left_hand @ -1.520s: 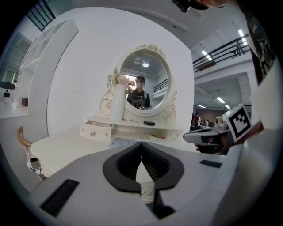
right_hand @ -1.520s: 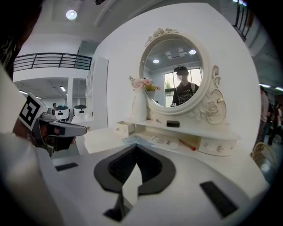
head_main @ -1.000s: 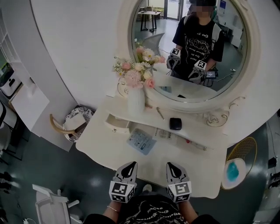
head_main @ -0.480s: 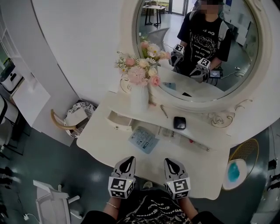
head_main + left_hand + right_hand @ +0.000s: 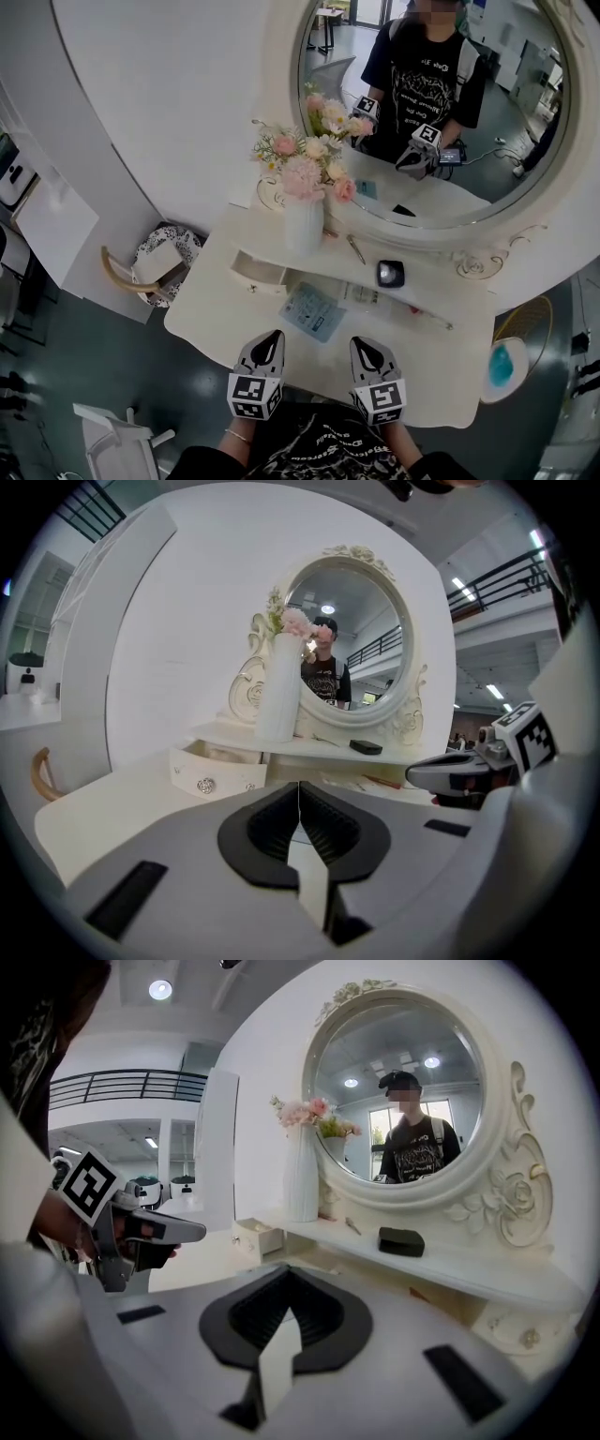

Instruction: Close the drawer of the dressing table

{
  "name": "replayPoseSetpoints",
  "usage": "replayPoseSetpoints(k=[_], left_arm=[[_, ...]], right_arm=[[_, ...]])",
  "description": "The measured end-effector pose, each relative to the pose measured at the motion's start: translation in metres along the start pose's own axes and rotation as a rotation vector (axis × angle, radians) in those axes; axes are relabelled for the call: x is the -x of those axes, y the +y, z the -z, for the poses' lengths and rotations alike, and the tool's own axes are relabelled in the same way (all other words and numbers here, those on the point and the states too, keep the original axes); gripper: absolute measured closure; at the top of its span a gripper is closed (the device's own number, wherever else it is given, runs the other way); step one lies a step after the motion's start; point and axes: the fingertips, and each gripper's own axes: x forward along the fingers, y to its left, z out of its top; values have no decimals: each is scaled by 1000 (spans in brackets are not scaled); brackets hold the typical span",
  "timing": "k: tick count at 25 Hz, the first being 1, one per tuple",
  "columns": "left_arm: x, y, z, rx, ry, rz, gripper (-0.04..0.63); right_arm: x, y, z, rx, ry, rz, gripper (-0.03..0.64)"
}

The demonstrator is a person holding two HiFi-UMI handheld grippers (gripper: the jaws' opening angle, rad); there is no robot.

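Currently the drawer [image 5: 257, 273] juts open, its knobbed front facing the person [image 5: 319, 456].

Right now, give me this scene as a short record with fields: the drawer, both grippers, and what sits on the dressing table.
Drawer: small white drawer with a crystal knob, pulled out under the left end of the shelf, not yet closed
Left gripper: jaws together, empty, over the near edge of the white dressing table, apart from the drawer
Right gripper: jaws together, empty, beside the left one
On the shelf: tall white vase of pink flowers; flat black box
On the tabletop: blue printed leaflet
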Motion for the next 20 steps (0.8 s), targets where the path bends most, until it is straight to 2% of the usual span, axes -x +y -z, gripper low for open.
replayPoseSetpoints(k=[9, 20], left_arm=[[-26, 38, 0, 2, 45, 40, 578], [-49, 76, 8, 5, 115, 44, 577]], right_arm=[[-29, 5, -6, -17, 13, 38, 606], [-53, 9, -12, -42, 23, 83, 606]])
